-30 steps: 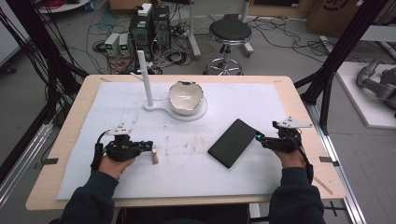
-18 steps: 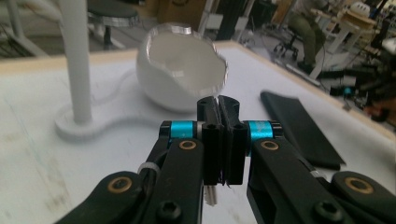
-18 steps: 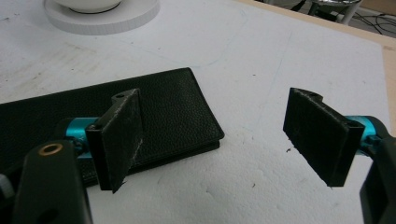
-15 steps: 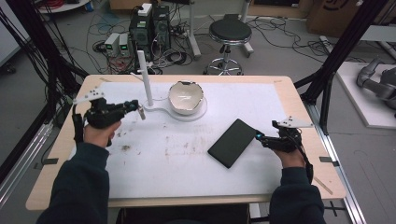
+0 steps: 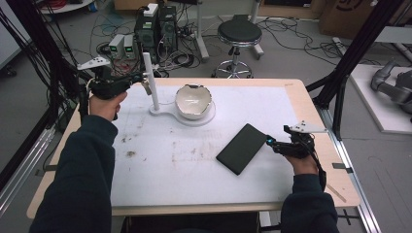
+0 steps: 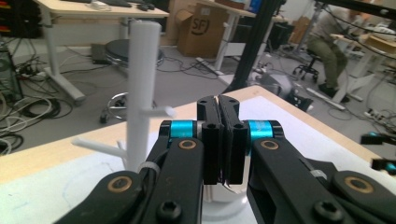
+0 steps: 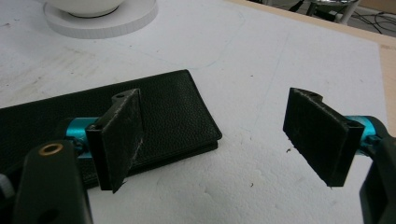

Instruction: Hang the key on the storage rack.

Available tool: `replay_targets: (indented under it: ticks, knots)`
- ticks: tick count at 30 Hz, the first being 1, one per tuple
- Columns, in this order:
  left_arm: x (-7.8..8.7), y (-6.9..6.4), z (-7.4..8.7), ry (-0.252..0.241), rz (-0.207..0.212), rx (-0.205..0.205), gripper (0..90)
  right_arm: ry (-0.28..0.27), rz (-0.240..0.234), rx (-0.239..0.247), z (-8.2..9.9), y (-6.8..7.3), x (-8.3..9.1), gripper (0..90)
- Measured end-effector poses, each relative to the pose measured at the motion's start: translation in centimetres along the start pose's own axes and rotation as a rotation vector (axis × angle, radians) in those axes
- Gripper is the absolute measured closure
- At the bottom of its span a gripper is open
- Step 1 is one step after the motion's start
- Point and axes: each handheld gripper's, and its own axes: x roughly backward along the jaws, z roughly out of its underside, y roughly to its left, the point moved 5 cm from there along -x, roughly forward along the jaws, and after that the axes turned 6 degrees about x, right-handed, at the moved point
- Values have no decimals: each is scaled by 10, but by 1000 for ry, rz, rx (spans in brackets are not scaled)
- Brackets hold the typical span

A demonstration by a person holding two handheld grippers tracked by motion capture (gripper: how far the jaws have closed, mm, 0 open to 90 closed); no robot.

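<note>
White rack (image 5: pixel 151 80) beside left gripper (image 5: pixel 137 77)

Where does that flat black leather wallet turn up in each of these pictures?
High view: the flat black leather wallet lies right of centre on the white mat, just ahead of the right claw.
Left gripper view: not in it.
Right gripper view: wallet at centre left, behind the left jaw.
Shared landmark: the white round stand base.

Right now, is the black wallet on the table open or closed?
Closed. The black wallet lies flat and folded on the table, its two covers stacked at the edge.
</note>
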Motion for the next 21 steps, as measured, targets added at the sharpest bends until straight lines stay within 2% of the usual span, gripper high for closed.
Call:
replay_targets:
  ticks: [7, 11, 13, 18, 21]
  knots:
    - [-10, 10, -7, 10, -39, 18, 880, -2, -2, 0, 0, -1, 0, 209]
    - [-13, 16, -5, 29, -50, 37, 879, -2, -2, -6, 1, -1, 0, 209]
    - [-15, 19, -4, 32, -50, 46, 879, -2, -4, -5, 1, -2, 0, 209]
    - [-17, 24, -5, 0, -30, 95, 879, 2, -5, -4, 2, -1, 0, 208]
    - [-18, 26, -5, -6, -22, 101, 878, 2, -5, -1, 2, -1, 0, 208]
